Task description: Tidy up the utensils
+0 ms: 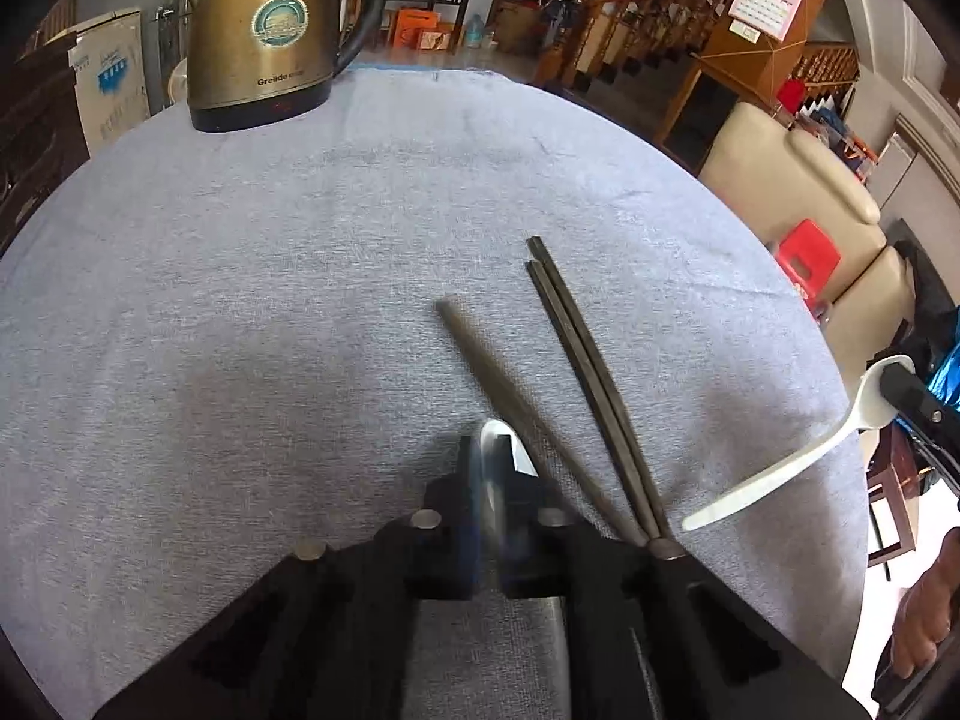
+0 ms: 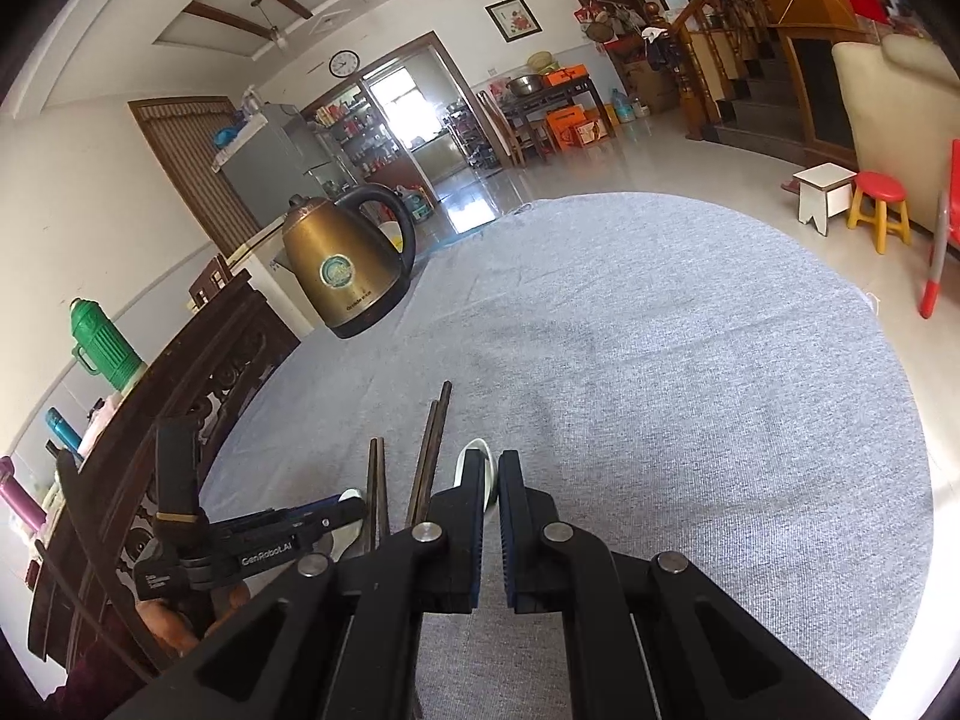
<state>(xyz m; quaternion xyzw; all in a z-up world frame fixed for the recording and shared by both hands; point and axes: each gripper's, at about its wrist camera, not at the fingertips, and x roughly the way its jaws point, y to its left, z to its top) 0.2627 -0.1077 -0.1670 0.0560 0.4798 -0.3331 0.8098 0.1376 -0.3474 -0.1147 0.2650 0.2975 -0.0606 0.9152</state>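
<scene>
In the left wrist view my left gripper is shut on a white spoon whose bowl end sticks out between the fingertips. Dark chopsticks lie on the grey cloth just right of it; one more is blurred. My right gripper at the right edge holds a second white spoon above the table. In the right wrist view that gripper is shut on this spoon, with the chopsticks and the left gripper to its left.
A brass electric kettle stands at the far left of the round table, and shows in the right wrist view. A carved wooden chair back is by the table's left edge. Stools and a sofa stand beyond the right.
</scene>
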